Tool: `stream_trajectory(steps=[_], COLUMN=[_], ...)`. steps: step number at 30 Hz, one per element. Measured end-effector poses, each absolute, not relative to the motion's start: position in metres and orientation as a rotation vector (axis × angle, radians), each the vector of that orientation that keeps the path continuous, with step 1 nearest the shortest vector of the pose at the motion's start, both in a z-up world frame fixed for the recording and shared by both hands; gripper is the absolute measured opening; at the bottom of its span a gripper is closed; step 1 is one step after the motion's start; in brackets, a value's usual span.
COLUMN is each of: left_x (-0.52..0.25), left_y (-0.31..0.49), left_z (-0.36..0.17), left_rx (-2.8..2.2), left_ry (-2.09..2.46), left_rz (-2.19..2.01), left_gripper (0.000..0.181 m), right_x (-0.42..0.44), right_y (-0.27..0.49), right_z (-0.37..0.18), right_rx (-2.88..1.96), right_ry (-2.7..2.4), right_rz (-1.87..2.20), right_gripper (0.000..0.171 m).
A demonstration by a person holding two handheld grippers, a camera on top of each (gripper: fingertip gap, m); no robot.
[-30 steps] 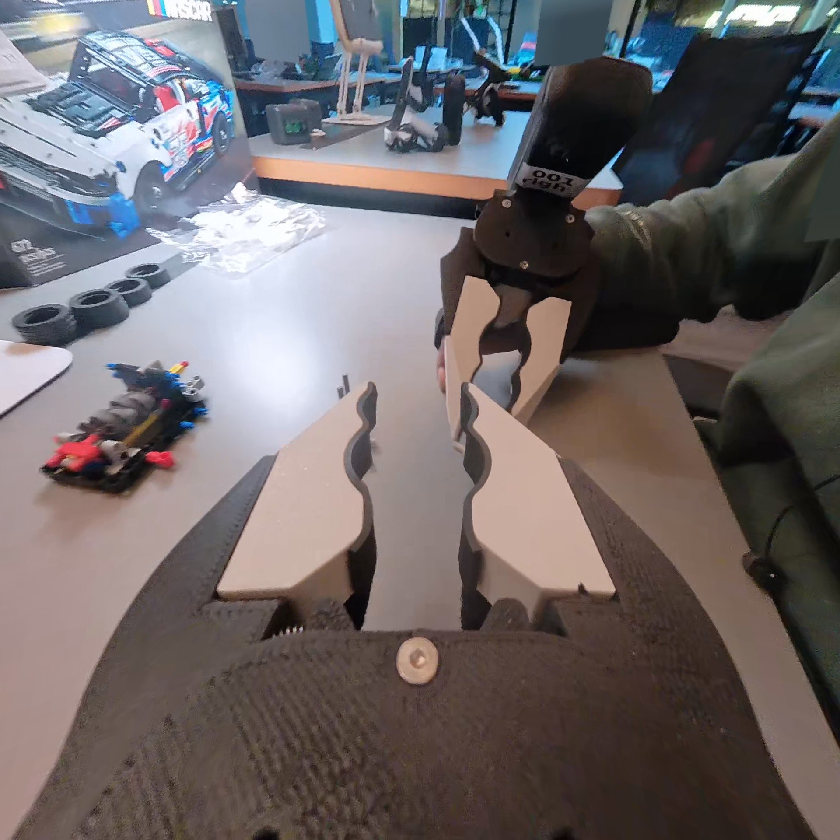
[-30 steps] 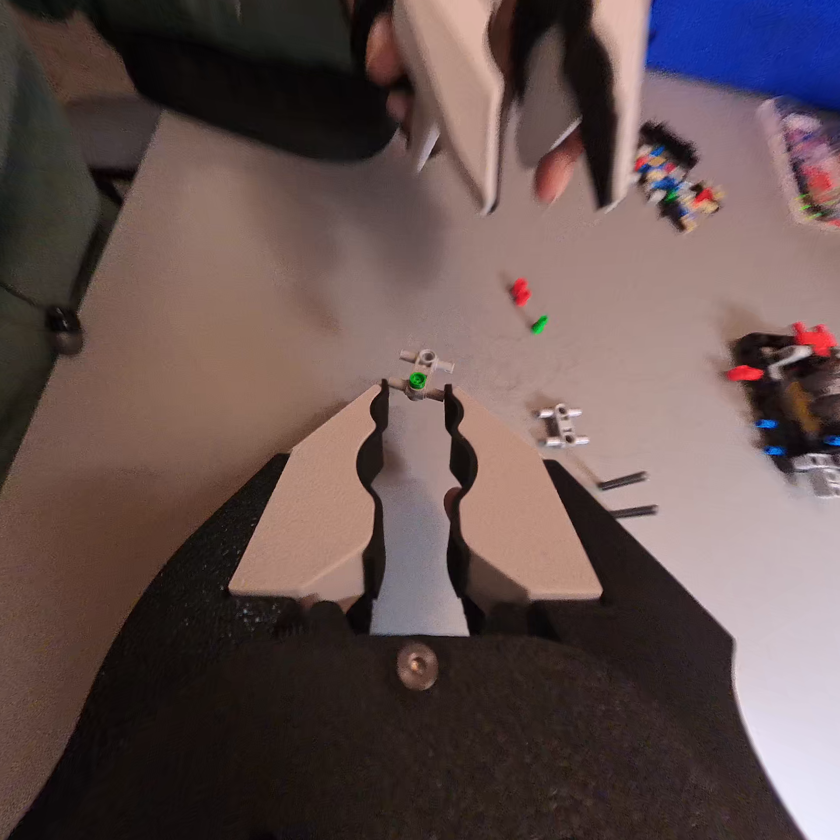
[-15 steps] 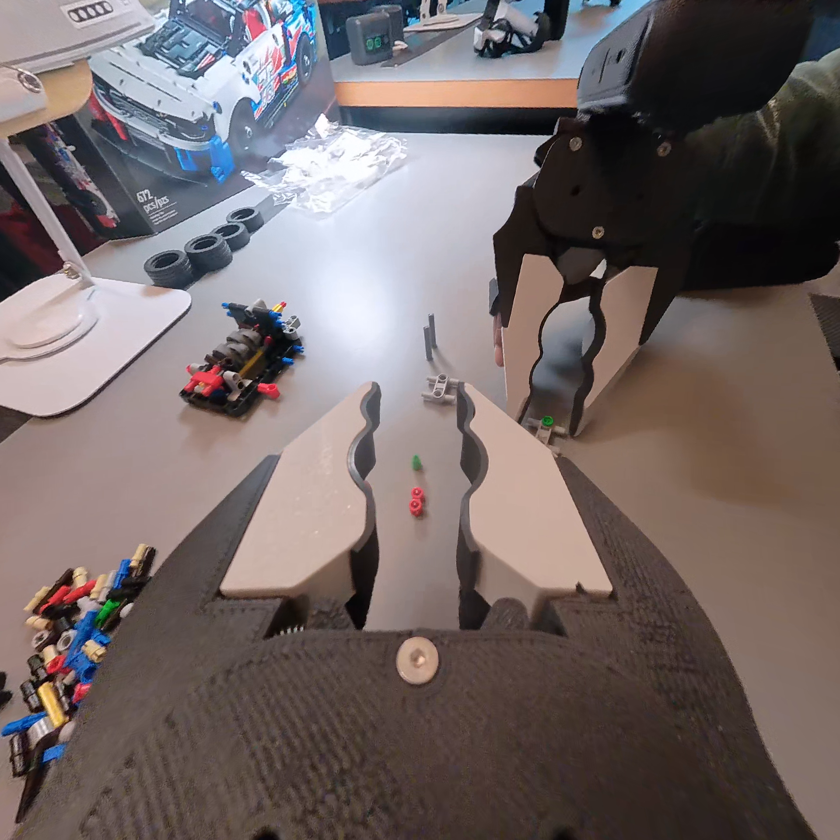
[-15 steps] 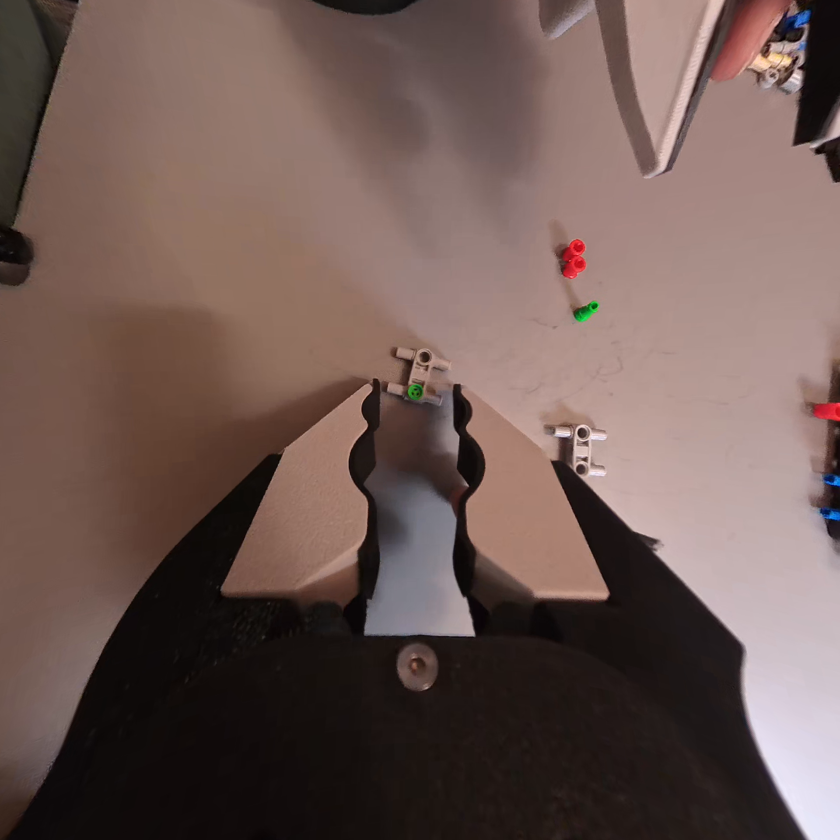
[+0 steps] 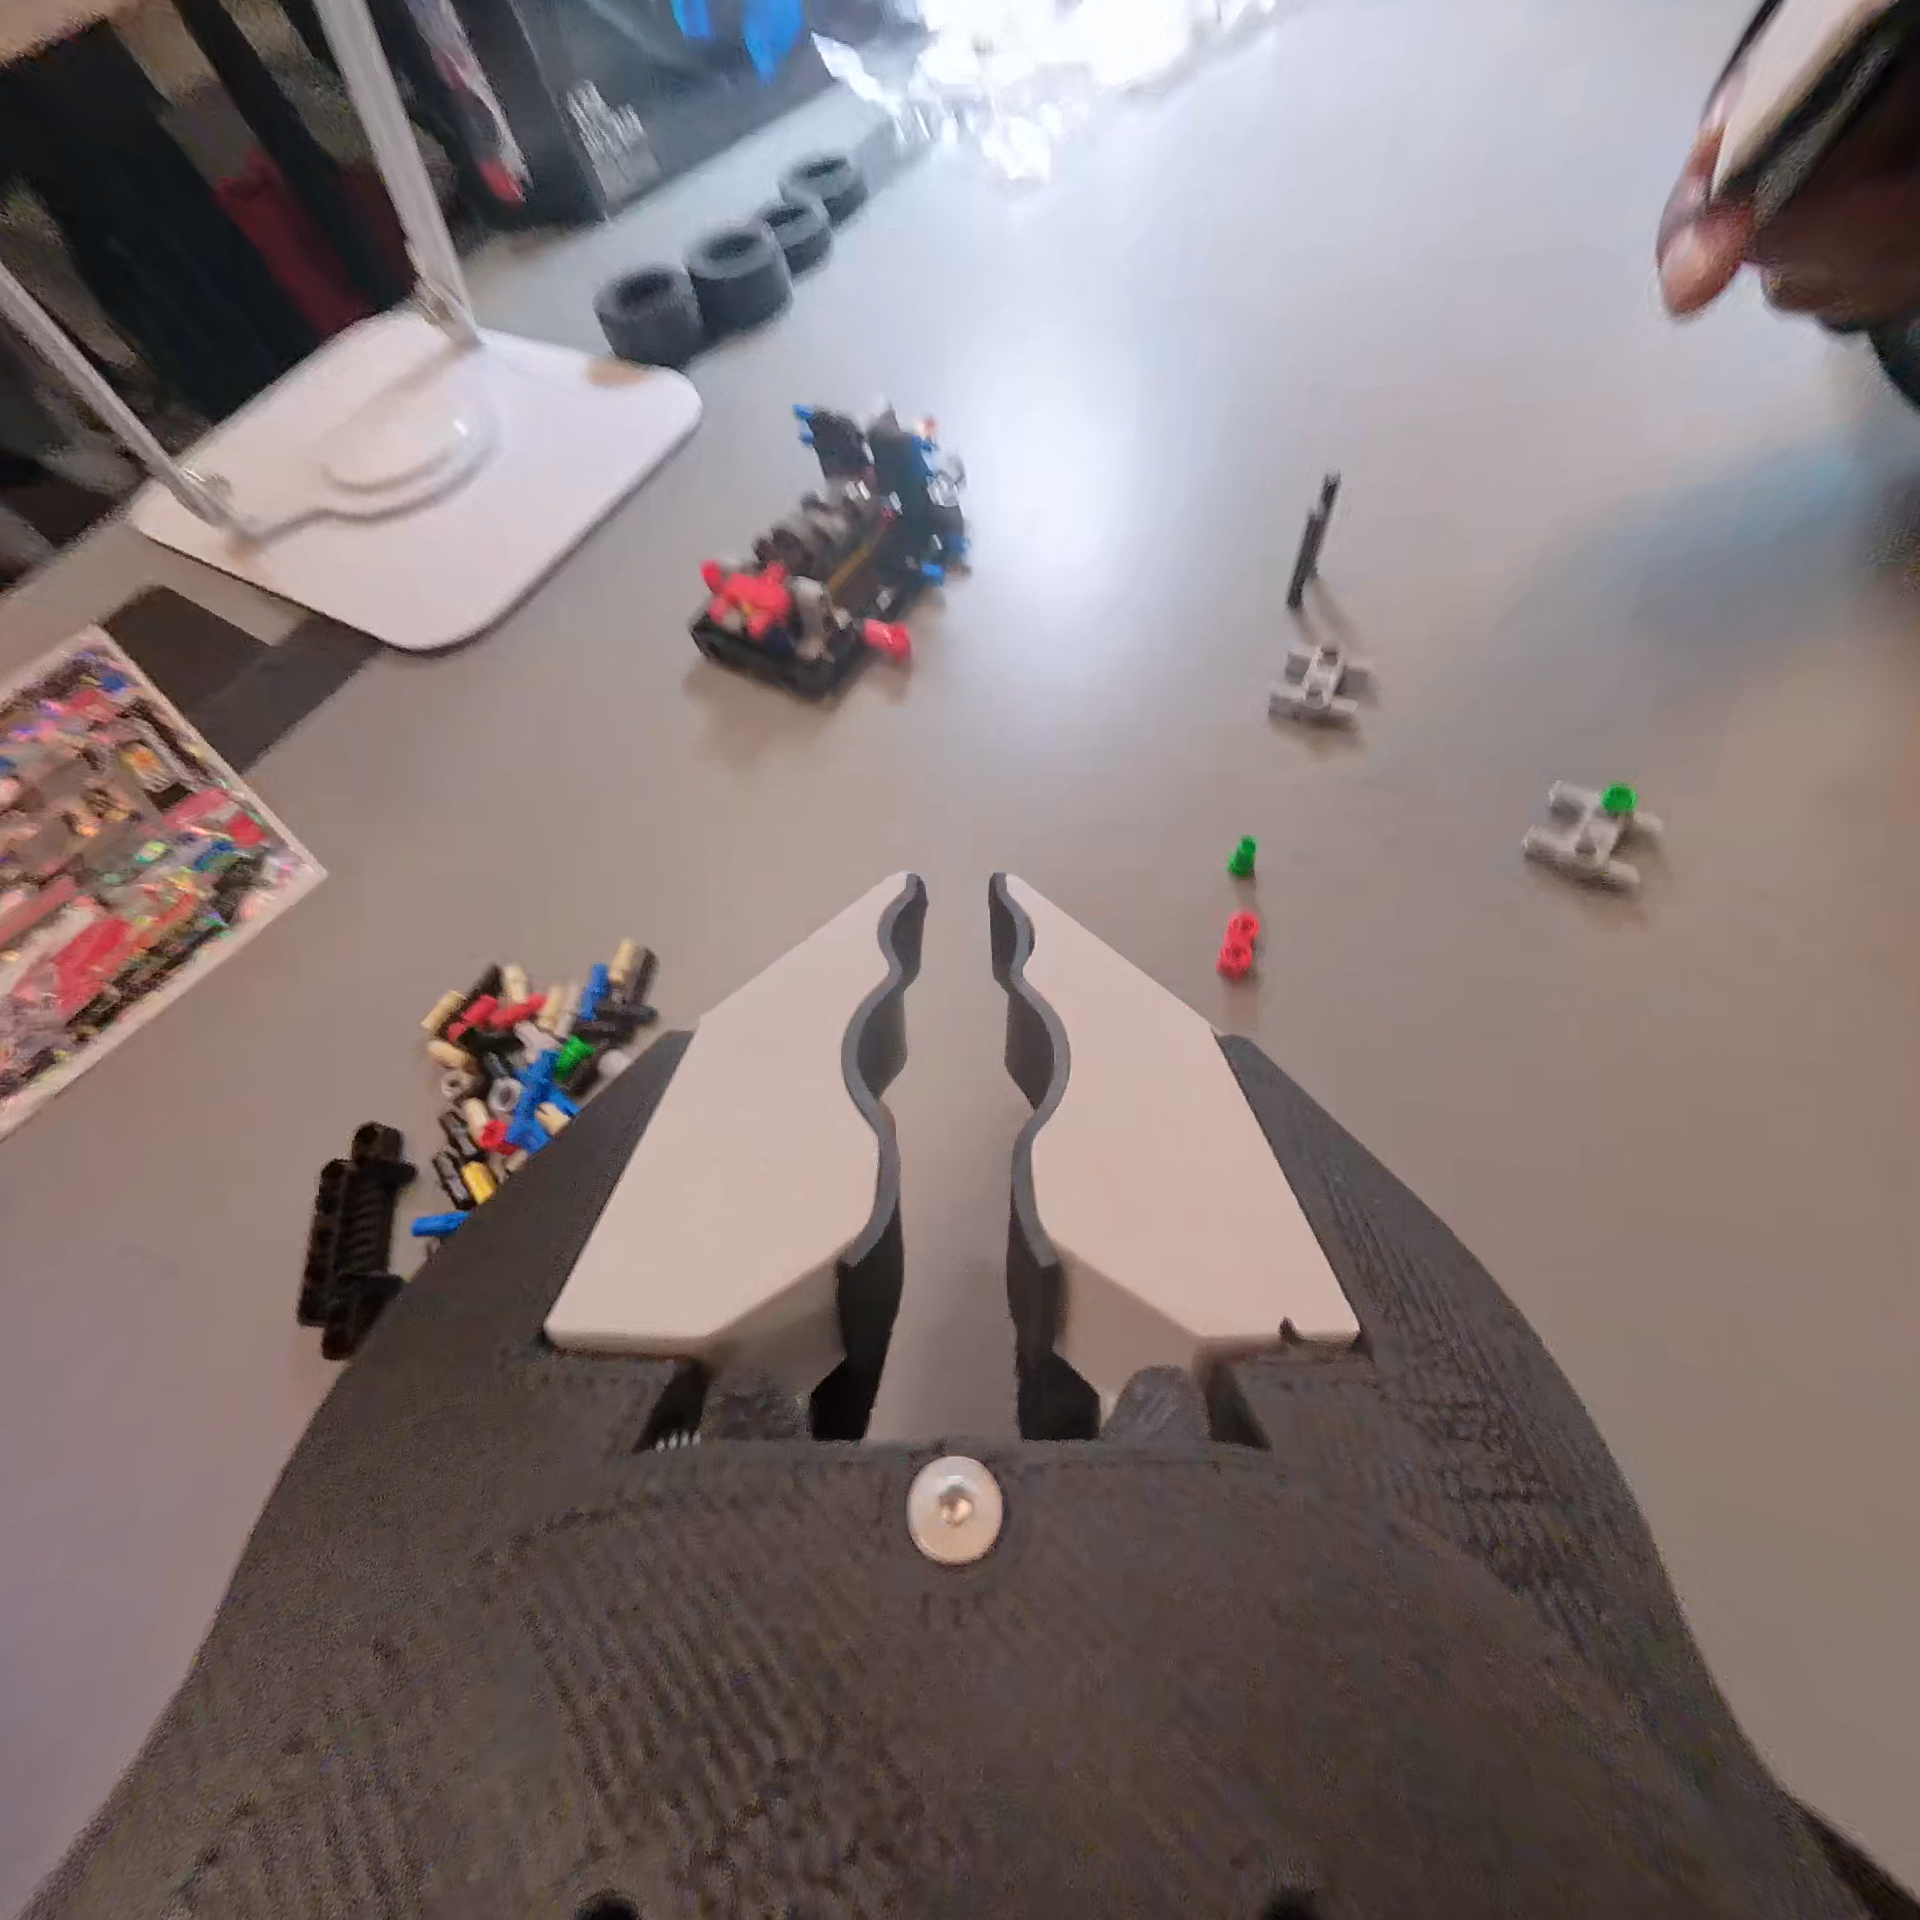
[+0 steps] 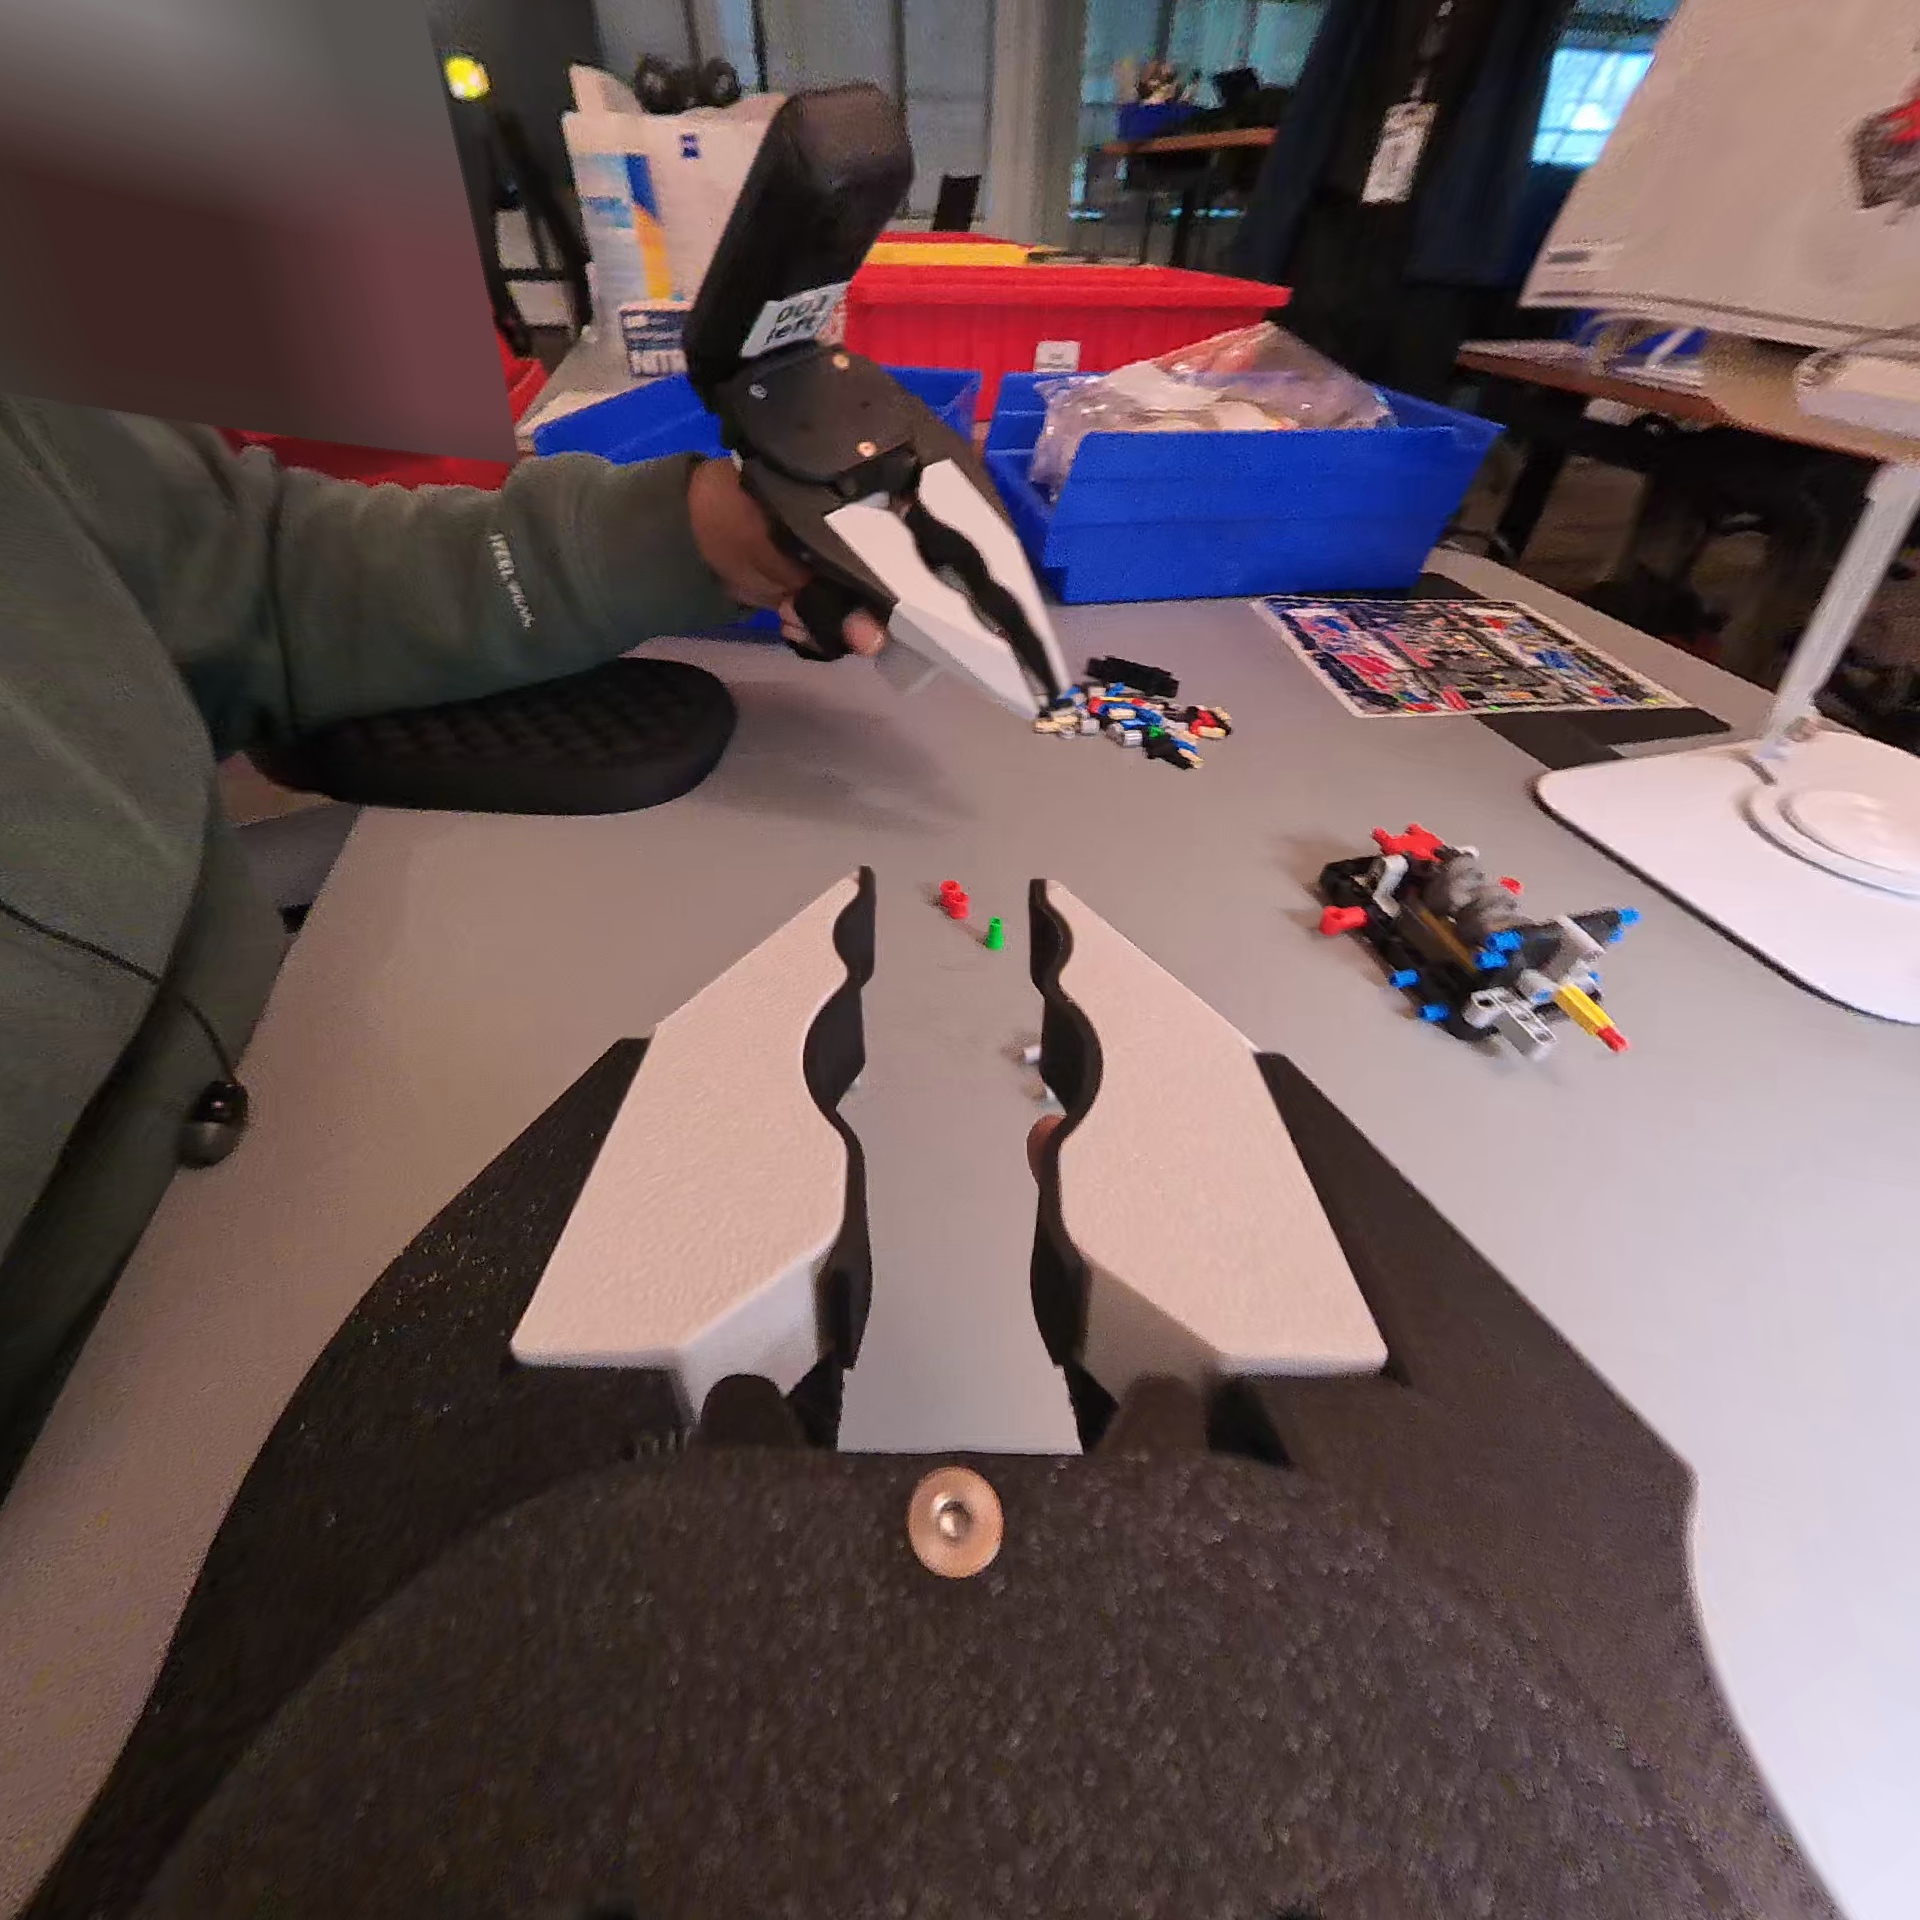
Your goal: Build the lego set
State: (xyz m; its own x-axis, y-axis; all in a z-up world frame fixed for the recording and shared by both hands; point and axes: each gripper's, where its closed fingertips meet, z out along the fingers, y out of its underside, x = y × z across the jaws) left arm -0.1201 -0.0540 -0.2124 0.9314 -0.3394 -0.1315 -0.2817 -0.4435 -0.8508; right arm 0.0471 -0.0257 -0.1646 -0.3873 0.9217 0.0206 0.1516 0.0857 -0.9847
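Note:
My left gripper [image 5: 956,885] hovers over the grey table [image 5: 1299,1195], empty, its jaws only a narrow gap apart. A pile of small coloured pieces [image 5: 530,1070] lies to its left. A red piece [image 5: 1238,943] and a green pin [image 5: 1242,857] lie to its right. In the right wrist view, the left gripper [image 6: 1047,698] points down at the edge of the pile [image 6: 1143,719]. My right gripper [image 6: 951,891] is open and empty above the table. The red piece [image 6: 951,896] and green pin [image 6: 994,933] lie beyond its tips. A grey connector with a green pin [image 5: 1590,836] and a plain grey connector [image 5: 1320,681] lie loose. The partly built chassis [image 6: 1465,940] sits to the right.
A white lamp base [image 5: 416,468], several black tyres [image 5: 727,270], a sticker sheet [image 5: 104,883], a black beam [image 5: 348,1236] and two black axles [image 5: 1311,540] lie around. Blue bins [image 6: 1226,488] and a red bin [image 6: 1039,312] stand at the back. A black arm pad [image 6: 520,738] is under the sleeve. There is about 20 cm between the tips of the two grippers. The red piece [image 5: 1238,943] is about 8 cm from my left fingertips. It turns up in the right wrist view [image 6: 952,898] as well.
My left gripper has swung left toward the pile and its jaws have narrowed. My right gripper has lifted away from the grey connector with the green pin and tilted up.

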Motion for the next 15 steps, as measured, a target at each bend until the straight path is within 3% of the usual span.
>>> stream_trajectory(steps=[7, 15], left_x=[-0.072, -0.059], left_y=[-0.074, -0.071], left_z=[-0.258, -0.271], left_rx=[-2.215, -2.251], left_ry=[0.717, 0.767], left_rz=[-0.264, -0.251], left_gripper=[0.011, 0.008], right_x=[0.051, 0.054], right_y=[-0.011, -0.014], right_z=[-0.165, -0.168], right_rx=[-1.095, -1.093], right_ry=[-1.582, -1.593], right_rz=[1.332, 1.321], right_gripper=[0.022, 0.019])
